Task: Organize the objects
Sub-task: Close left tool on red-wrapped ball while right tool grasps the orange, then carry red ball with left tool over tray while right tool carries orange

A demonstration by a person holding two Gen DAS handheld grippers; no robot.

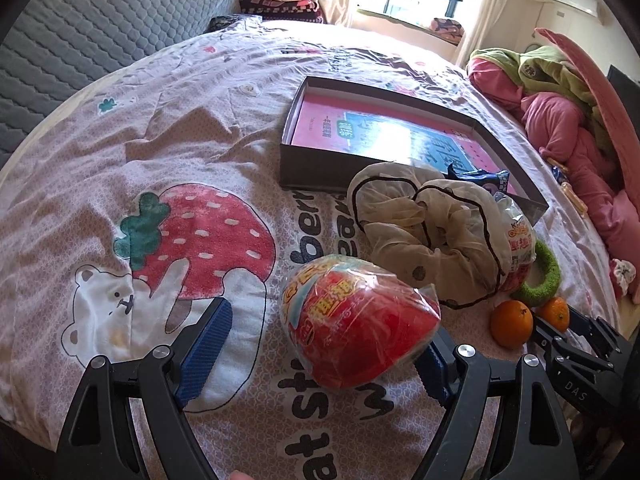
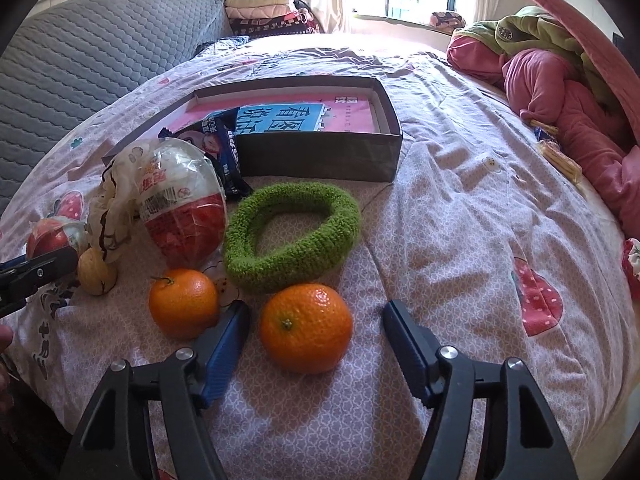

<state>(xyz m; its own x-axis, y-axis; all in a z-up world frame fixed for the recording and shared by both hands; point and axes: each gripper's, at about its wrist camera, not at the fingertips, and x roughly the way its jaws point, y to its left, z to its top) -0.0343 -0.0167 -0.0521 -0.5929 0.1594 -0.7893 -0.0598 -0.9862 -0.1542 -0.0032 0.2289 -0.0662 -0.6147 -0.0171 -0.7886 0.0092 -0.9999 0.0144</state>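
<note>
On the bed, a red egg-shaped wrapped snack (image 1: pixel 360 320) lies between the spread fingers of my left gripper (image 1: pixel 328 324). Its right pad sits close beside the egg and its left pad stands well clear. My right gripper (image 2: pixel 316 306) straddles an orange (image 2: pixel 306 328), with a gap showing on both sides. A second orange (image 2: pixel 183 302) lies just left of it. Behind are a green knitted ring (image 2: pixel 292 236), a white-and-red wrapped egg (image 2: pixel 184 208), a cream scrunchie (image 1: pixel 424 232) and an open dark box (image 2: pixel 320 156) holding a pink book and a dark snack packet (image 2: pixel 224 148).
A small yellowish nut (image 2: pixel 96 276) lies by the left gripper's tip (image 2: pixel 36 272). Pink and green bedding (image 2: pixel 560 92) is heaped at the right. A grey quilted headboard (image 1: pixel 80 32) runs along the left. Folded blankets (image 2: pixel 264 8) are stacked by the window.
</note>
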